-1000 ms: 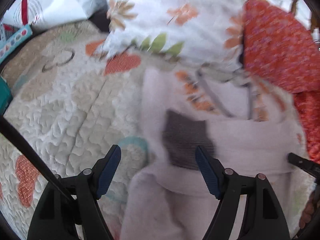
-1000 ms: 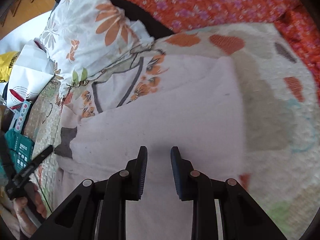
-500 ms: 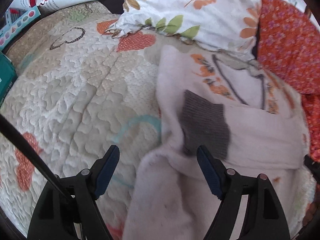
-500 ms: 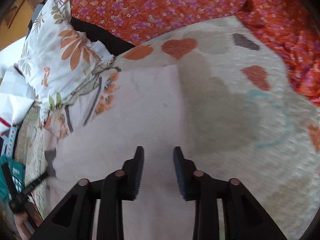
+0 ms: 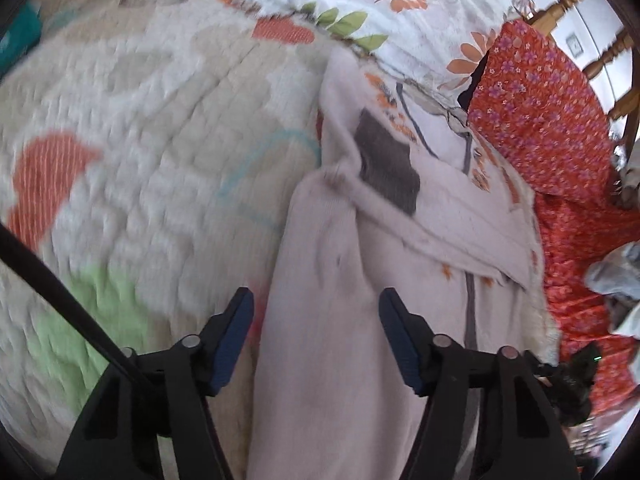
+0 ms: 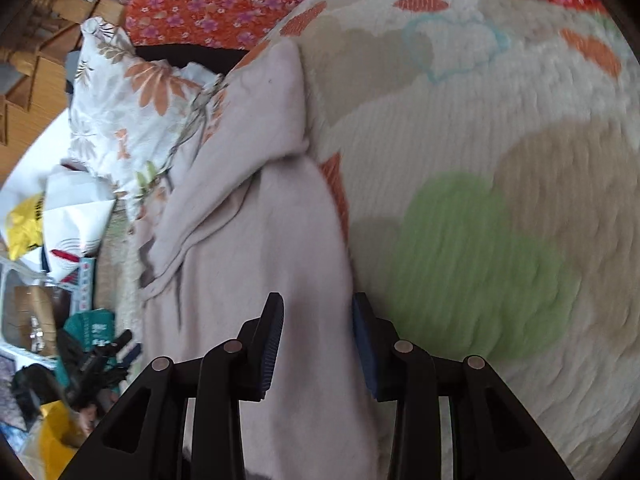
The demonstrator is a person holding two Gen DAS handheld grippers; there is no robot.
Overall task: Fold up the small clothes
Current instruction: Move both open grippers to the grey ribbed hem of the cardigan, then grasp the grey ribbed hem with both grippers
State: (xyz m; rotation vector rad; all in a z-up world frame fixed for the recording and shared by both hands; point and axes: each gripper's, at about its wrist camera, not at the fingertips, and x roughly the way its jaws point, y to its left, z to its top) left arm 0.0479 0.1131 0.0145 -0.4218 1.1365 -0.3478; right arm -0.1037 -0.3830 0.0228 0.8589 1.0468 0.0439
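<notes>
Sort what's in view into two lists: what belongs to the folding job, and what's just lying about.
Part of the job:
- pale pink garment, spread on the quilt
- left gripper, jaws open astride the garment
- right gripper, jaws open over the garment

Lying about:
- floral pillow
- orange flowered cloth
- white paper bag
- teal box

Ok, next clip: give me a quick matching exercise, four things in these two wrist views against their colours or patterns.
Things:
1. knitted garment
2. quilted bedspread
3. pillow
4. cuff patch on the garment

Descriptions:
A. white with orange flowers and green leaves
B. dark grey
C. pale pink
D. cream with orange, green and beige hearts

Pairs: 1-C, 2-D, 3-A, 4-B
</notes>
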